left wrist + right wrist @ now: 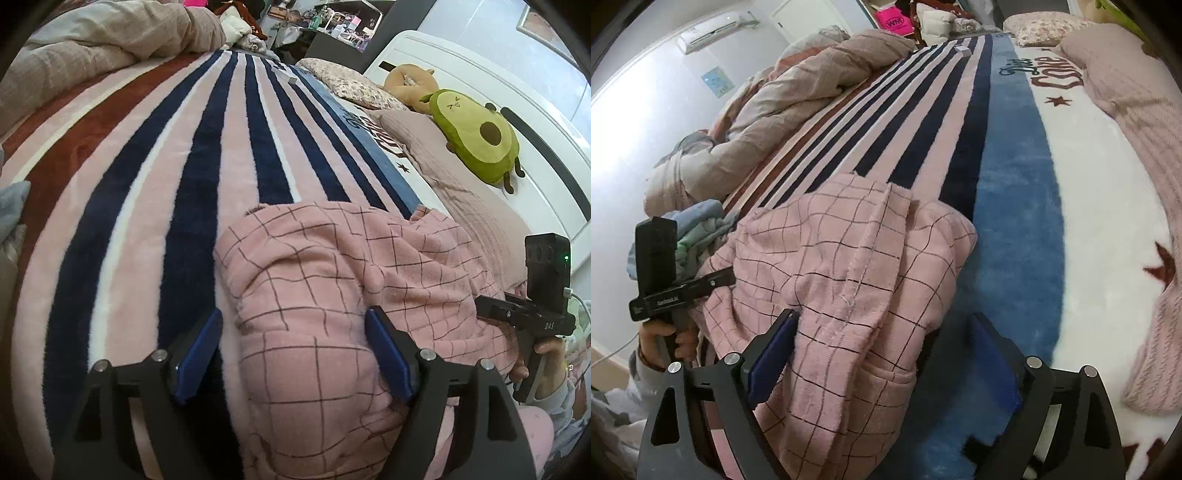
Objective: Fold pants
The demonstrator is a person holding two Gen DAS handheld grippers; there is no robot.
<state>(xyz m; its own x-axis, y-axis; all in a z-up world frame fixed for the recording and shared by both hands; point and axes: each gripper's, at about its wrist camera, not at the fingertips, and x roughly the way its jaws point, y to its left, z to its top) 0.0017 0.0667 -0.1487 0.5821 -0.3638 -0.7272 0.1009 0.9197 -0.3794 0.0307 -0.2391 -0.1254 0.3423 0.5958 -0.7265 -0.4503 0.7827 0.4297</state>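
Note:
Pink pants with a thin dark check (332, 280) lie crumpled in a heap on the striped bed blanket (155, 177). My left gripper (295, 354) is open, its blue pads on either side of the near end of the heap. In the right wrist view the pants (842, 266) lie bunched. My right gripper (886, 358) is open over their near right edge, the left pad against the cloth, the right pad over blue blanket (1015, 206). The right gripper shows at the left wrist view's right edge (484, 312). The left gripper shows in the right wrist view (727, 275).
A beige quilt (103, 40) is piled along the far side of the bed. An avocado plush (476, 133) and pillows (358, 86) lie by the white headboard (480, 66). Bluish clothes (698, 225) lie left of the pants. A pink knitted cover (1137, 122) lies at the right.

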